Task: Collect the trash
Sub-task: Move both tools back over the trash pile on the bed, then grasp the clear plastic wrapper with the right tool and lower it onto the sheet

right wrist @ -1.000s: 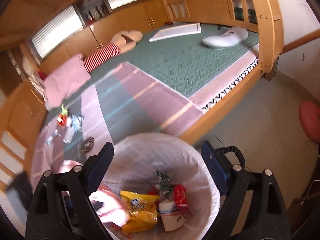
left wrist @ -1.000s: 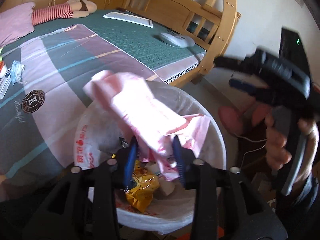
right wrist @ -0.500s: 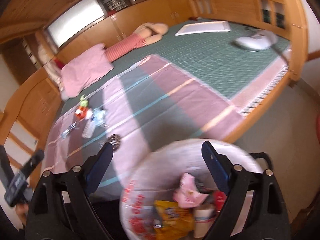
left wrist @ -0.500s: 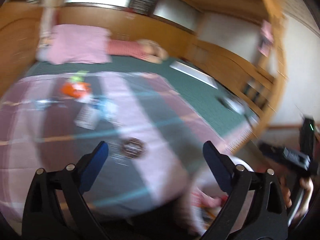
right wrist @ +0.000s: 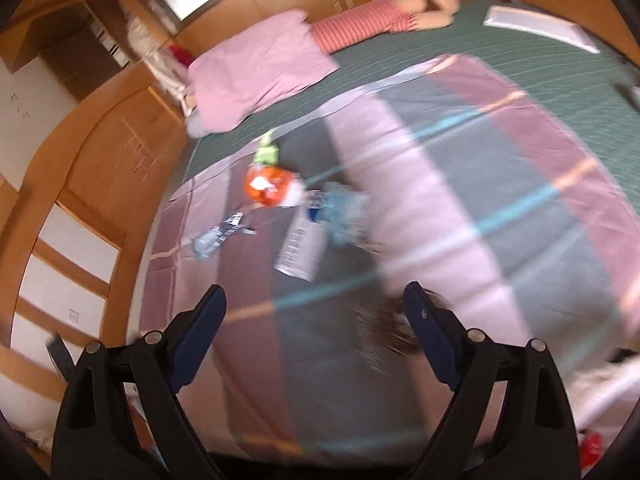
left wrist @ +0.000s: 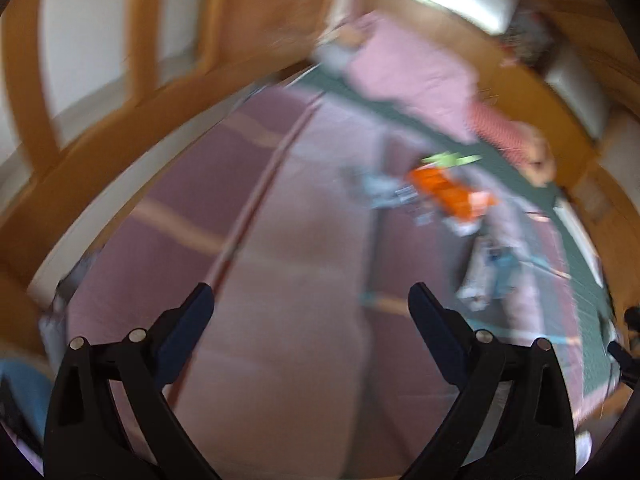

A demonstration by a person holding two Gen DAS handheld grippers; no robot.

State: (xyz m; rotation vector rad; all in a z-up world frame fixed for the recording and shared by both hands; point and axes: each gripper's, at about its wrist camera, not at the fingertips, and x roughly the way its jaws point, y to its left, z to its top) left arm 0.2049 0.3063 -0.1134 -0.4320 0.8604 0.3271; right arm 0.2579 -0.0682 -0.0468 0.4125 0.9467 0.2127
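Bed (right wrist: 540, 92) fills both views: green mat, with a striped pink and grey blanket (right wrist: 460, 208) spread over the near part. I'm taking the blanket as reference. Pink pillow (right wrist: 256, 76) sits beyond its far edge, a red-striped item (right wrist: 356, 28) beside that, and a flat white sheet (right wrist: 540, 28) lies on the mat well off to the far right.

Trash is a loose cluster on the blanket's far left part: white printed wrapper (right wrist: 302, 246) nearest me, crumpled blue plastic (right wrist: 344, 212) touching it, orange packet (right wrist: 266, 184) just beyond, small green scrap (right wrist: 267, 152) at the blanket's far edge, silvery foil strip (right wrist: 218, 234) to the left. Left view is motion-blurred; I can only pick out the orange packet (left wrist: 448, 194) and pale wrappers (left wrist: 484, 272).

Left gripper (left wrist: 310, 302) over the blanket, fingers spread wide, nothing between them. Right gripper (right wrist: 314, 306) same: wide, empty, cluster just ahead of the tips, no contact.
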